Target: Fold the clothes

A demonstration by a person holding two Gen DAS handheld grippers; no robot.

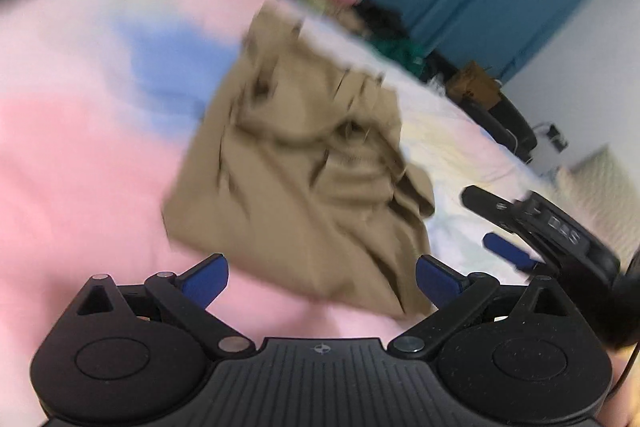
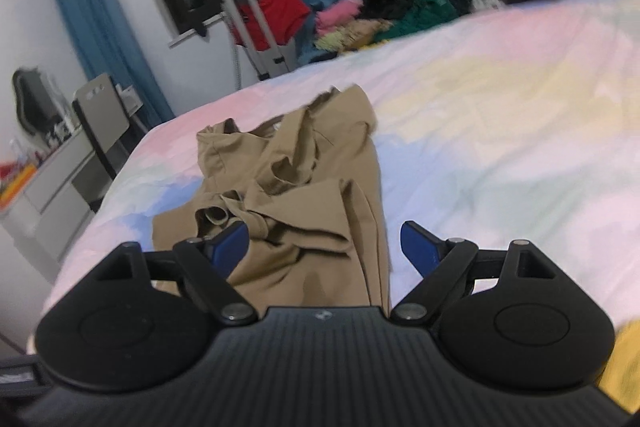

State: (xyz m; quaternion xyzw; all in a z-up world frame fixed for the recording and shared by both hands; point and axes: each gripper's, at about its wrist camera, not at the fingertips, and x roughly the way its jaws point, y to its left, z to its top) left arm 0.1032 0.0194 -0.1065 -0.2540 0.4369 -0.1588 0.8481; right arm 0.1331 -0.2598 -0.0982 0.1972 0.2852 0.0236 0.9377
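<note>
Both the left gripper [image 1: 322,281] and right gripper [image 2: 324,247] are held tilted downward with jaws spread wide and empty, above the crumpled tan garment [image 1: 304,179] lying on the pastel bedspread [image 2: 500,131].

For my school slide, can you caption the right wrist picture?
Open right hand-held gripper over crumpled tan garment on pastel bedspread.

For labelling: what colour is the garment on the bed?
Tan garment, clearest in the right wrist view.

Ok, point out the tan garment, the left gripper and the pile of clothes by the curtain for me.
tan garment [image 2: 296,195]: right wrist view, on its crumpled middle.
left gripper [image 1: 322,281]: left wrist view, midway between its blue fingertips.
pile of clothes [image 2: 384,15]: right wrist view, on the dark and green heap.
</note>
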